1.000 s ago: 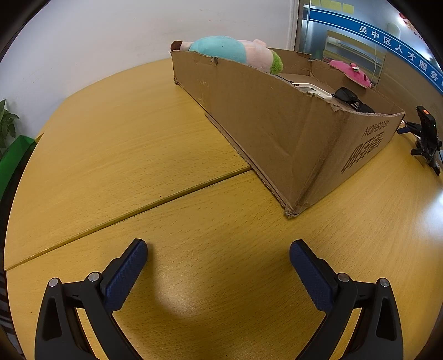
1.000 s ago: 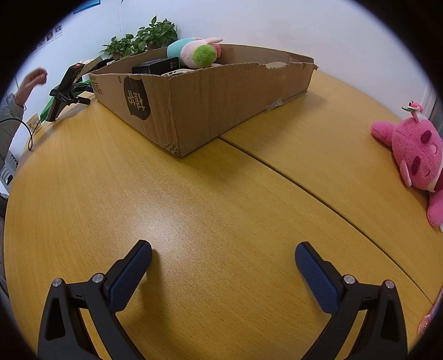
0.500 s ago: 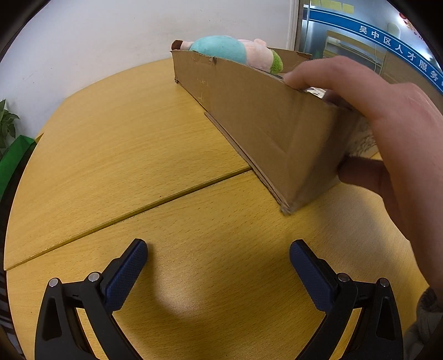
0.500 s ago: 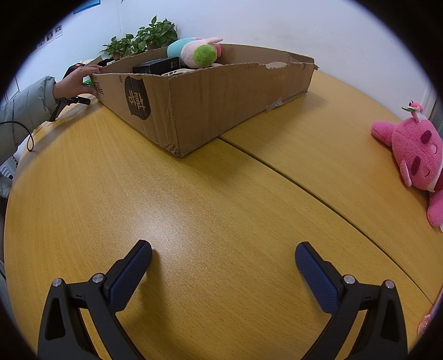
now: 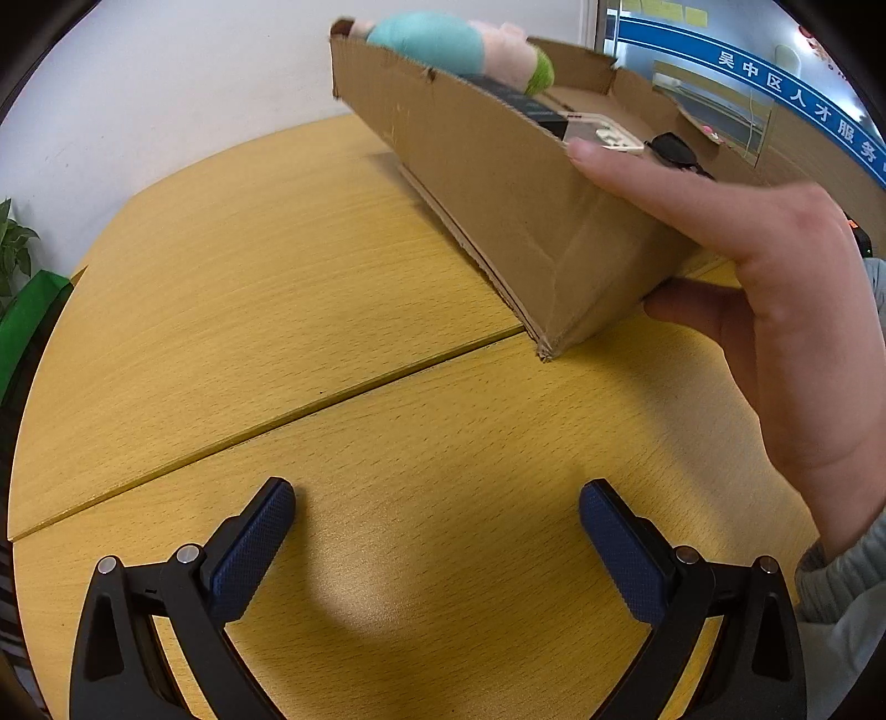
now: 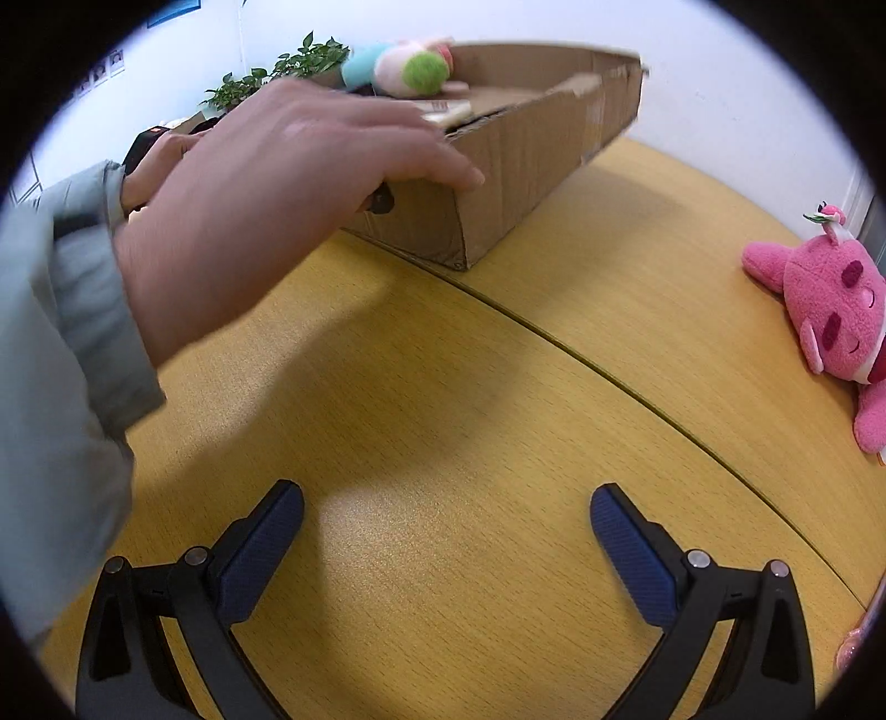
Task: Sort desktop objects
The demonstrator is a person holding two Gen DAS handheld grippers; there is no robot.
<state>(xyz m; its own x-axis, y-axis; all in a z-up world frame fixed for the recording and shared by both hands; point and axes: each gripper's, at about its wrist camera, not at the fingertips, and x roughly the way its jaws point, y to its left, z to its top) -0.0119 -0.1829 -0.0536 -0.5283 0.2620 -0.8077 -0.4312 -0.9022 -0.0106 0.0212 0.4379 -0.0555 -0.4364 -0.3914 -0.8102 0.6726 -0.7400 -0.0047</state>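
A shallow cardboard box (image 5: 498, 183) is tilted, its far end raised off the yellow table (image 5: 277, 288), resting on its near corner. A bare hand (image 5: 775, 288) grips its near wall. Inside lie a teal-and-pink plush (image 5: 443, 44), a white device (image 5: 606, 135) and a black item (image 5: 673, 149). The box also shows in the right wrist view (image 6: 531, 149), with the hand (image 6: 277, 188) over it. My left gripper (image 5: 437, 531) and right gripper (image 6: 446, 531) are open and empty, low over the table, short of the box. A pink plush (image 6: 830, 315) lies at right.
A seam (image 6: 609, 371) runs across the wooden table. Potted plants (image 6: 288, 66) stand behind the box by the white wall. A grey sleeve (image 6: 61, 354) fills the left of the right wrist view. A green object (image 5: 27, 321) sits at the table's far left edge.
A hand reached in, took hold of the box's near end and tilted the box so its far end rose. Both grippers have stayed still and open.
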